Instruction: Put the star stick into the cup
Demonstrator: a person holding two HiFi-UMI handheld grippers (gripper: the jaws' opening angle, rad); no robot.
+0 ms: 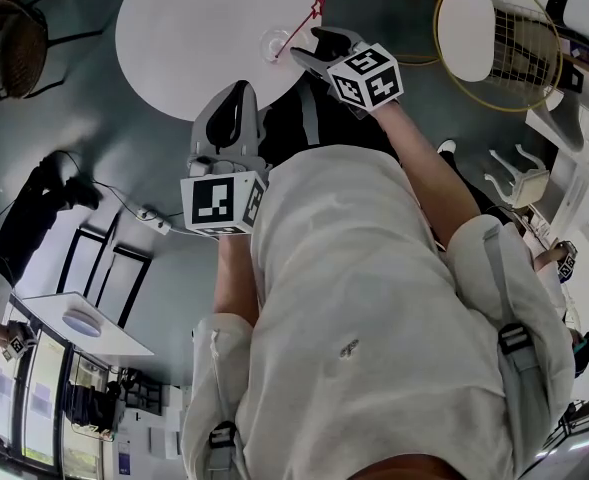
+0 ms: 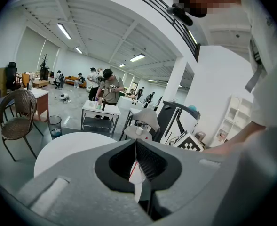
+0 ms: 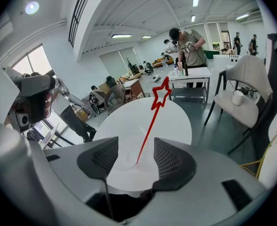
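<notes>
A thin red star stick (image 1: 300, 28) stands tilted in a clear cup (image 1: 276, 44) at the right edge of the round white table (image 1: 194, 38). My right gripper (image 1: 309, 48) hovers just beside the cup. In the right gripper view its jaws stand wide apart, the star stick (image 3: 150, 121) rising between them out of the cup (image 3: 128, 157) with neither pad touching it; the right gripper (image 3: 136, 150) is open. My left gripper (image 1: 236, 96) hangs lower, short of the table's near edge. Seen from its own camera, the left gripper (image 2: 136, 147) has its pads together with nothing held.
A gold wire chair (image 1: 496, 38) stands right of the table, and a wicker chair (image 1: 14, 43) at the far left. A power strip (image 1: 150, 218) with cables lies on the dark floor. A person's legs (image 1: 34, 208) reach in from the left.
</notes>
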